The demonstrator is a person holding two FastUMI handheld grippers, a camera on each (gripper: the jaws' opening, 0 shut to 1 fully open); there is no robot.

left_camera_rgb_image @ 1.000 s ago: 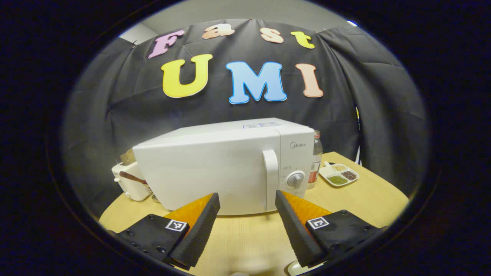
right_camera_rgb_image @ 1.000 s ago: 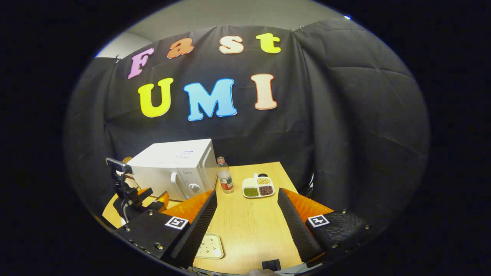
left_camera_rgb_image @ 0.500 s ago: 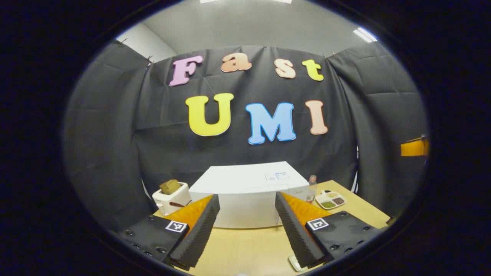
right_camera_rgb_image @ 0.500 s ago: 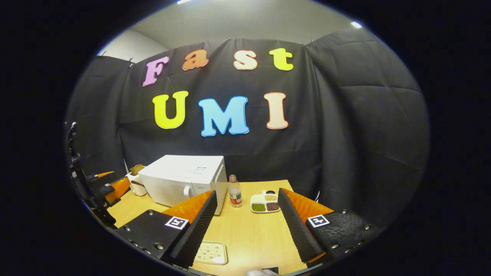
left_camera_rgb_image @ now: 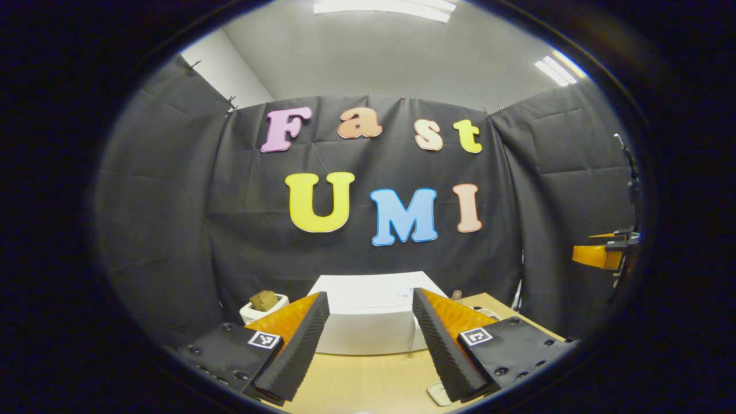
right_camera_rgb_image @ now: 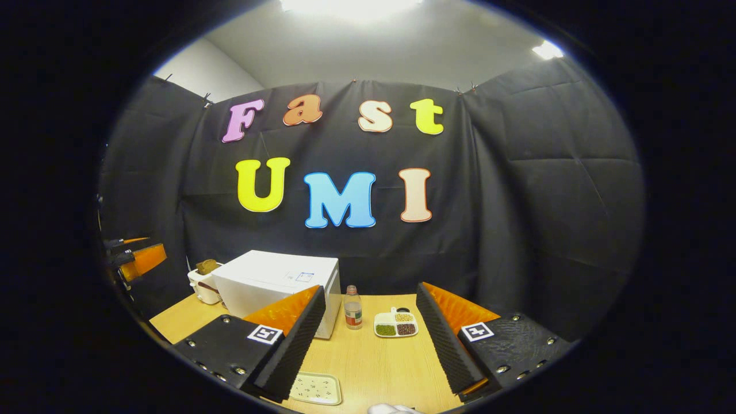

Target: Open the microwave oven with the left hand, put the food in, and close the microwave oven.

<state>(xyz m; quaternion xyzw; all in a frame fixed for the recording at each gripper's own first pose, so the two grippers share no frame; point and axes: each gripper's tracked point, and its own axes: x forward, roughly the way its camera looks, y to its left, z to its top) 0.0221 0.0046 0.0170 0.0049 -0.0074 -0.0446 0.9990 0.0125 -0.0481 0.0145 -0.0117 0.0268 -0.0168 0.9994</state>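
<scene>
The white microwave (left_camera_rgb_image: pixel 368 325) stands low and far between the fingers of my left gripper (left_camera_rgb_image: pixel 369 296), which is open and holds nothing. In the right gripper view the microwave (right_camera_rgb_image: pixel 276 282) sits at the table's back left with its door shut. A white divided dish (right_camera_rgb_image: pixel 395 325) of green, brown and yellow grains lies to its right. My right gripper (right_camera_rgb_image: pixel 371 289) is open and empty, high above the table. The left gripper (right_camera_rgb_image: pixel 135 259) shows at the left edge there, and the right gripper (left_camera_rgb_image: pixel 601 256) at the right edge of the left gripper view.
A small bottle (right_camera_rgb_image: pixel 353 310) stands between microwave and dish. A white toaster (right_camera_rgb_image: pixel 201 279) with bread sits left of the microwave. A speckled plate (right_camera_rgb_image: pixel 315 388) lies near the front of the wooden table (right_camera_rgb_image: pixel 374 356). Black cloth walls close the back and sides.
Both grippers have risen and drawn back from the table. The left one was close to the microwave's handle a second ago. Both stay open.
</scene>
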